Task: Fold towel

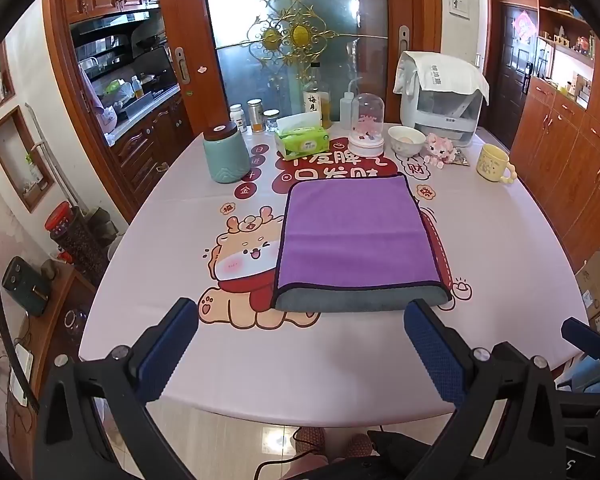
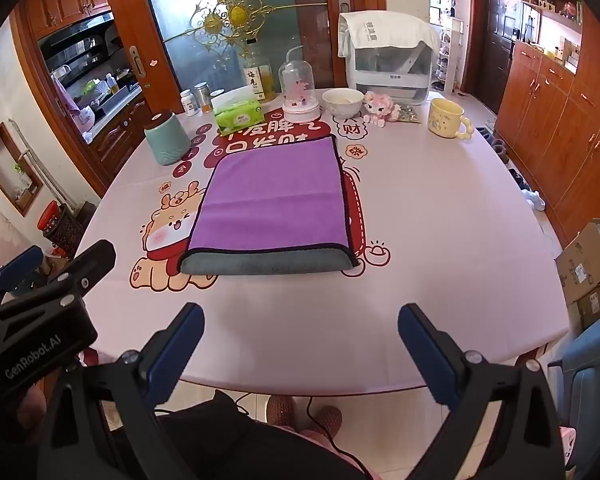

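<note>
A purple towel (image 1: 352, 232) with a grey underside lies folded flat on the pink table (image 1: 160, 360), its grey folded edge toward me. It also shows in the right wrist view (image 2: 276, 196). My left gripper (image 1: 300, 312) is open and empty, held above the table's near edge, just short of the towel's folded edge. My right gripper (image 2: 300, 316) is open and empty, held back over the near edge, farther from the towel. The left gripper's body also shows at the left of the right wrist view (image 2: 40, 312).
Along the table's far side stand a teal jar (image 1: 225, 154), a green tissue pack (image 1: 302, 140), bottles (image 1: 318, 96), a glass dome (image 1: 366, 126), a white bowl (image 1: 406, 140), a pink plush (image 1: 440, 150), a yellow mug (image 1: 494, 164) and a white appliance (image 1: 440, 100). Cardboard boxes (image 2: 588, 264) sit on the floor at right.
</note>
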A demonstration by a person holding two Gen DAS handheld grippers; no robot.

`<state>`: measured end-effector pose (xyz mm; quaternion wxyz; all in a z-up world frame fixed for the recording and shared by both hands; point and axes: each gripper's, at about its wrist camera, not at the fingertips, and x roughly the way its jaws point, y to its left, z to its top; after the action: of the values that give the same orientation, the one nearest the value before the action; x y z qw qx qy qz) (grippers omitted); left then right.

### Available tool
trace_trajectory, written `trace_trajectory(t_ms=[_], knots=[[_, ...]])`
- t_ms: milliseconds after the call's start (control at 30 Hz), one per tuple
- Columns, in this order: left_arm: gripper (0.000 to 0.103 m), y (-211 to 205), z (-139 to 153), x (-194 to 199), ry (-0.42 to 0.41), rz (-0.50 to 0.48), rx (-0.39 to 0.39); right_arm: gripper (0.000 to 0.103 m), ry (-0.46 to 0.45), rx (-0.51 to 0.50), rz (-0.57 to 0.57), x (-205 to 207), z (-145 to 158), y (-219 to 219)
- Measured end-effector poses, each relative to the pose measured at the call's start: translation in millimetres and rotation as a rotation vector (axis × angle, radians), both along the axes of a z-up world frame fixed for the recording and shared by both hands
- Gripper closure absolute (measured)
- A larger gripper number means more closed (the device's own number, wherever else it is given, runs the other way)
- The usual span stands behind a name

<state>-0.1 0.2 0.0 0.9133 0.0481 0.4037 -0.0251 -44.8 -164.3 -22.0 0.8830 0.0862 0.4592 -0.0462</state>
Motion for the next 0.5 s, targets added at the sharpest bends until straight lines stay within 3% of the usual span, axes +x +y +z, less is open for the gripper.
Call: trace_trajectory(t_ms=[500], knots=[[0.001, 0.0, -0.1, 0.0, 0.004, 0.0, -0.005, 0.005, -0.003, 0.002, 0.0, -0.7, 0.3, 1.5]])
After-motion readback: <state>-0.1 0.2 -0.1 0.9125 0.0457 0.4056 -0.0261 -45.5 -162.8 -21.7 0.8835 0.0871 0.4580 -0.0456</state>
